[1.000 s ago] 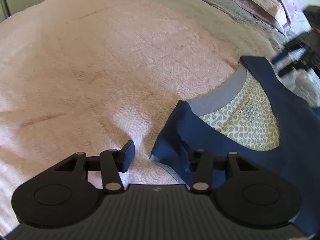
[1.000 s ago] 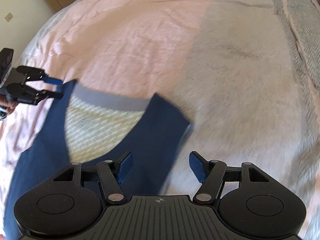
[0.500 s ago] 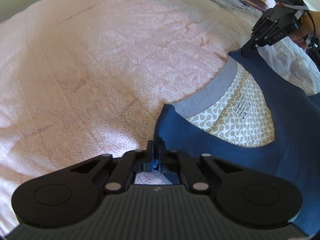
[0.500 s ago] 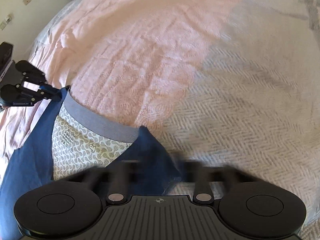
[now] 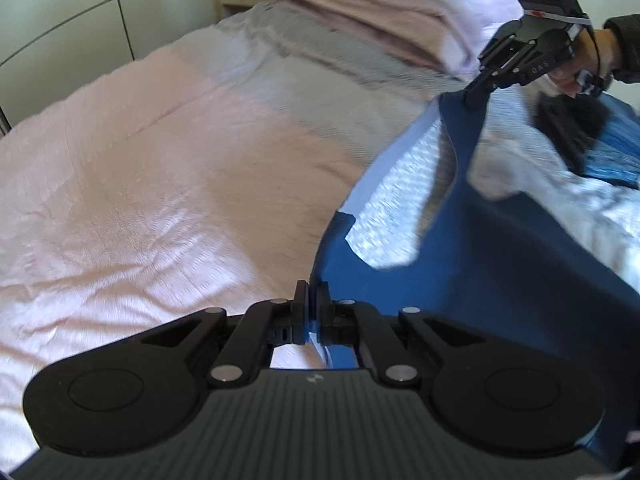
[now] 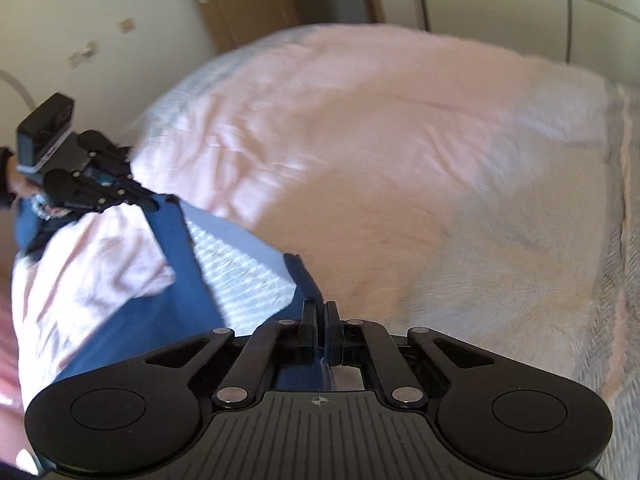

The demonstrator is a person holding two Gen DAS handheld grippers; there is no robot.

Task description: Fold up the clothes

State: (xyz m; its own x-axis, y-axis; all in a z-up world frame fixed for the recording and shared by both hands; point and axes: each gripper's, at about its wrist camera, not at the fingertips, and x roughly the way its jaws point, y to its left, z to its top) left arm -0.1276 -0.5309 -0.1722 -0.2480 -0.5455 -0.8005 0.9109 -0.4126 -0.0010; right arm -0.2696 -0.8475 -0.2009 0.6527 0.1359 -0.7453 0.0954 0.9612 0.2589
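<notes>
A navy blue top (image 5: 500,264) with a grey neckband and a patterned white lining hangs stretched between my two grippers above the bed. My left gripper (image 5: 313,292) is shut on one shoulder of the top. My right gripper (image 6: 320,312) is shut on the other shoulder of the navy top (image 6: 160,320). The right gripper also shows in the left wrist view (image 5: 478,98), pinching the far shoulder. The left gripper shows in the right wrist view (image 6: 150,205) at the left. Both views are blurred by motion.
A pink quilted bedspread (image 5: 140,184) covers the bed, with a grey woven blanket (image 5: 328,68) and pink pillows (image 5: 380,12) at the head. Other clothes, white and blue, lie at the right (image 5: 600,184). A wardrobe wall (image 5: 80,12) stands behind.
Both grippers went from open to shut on the top's shoulders. They have since lifted the top off the bed, and both views have tilted upward.
</notes>
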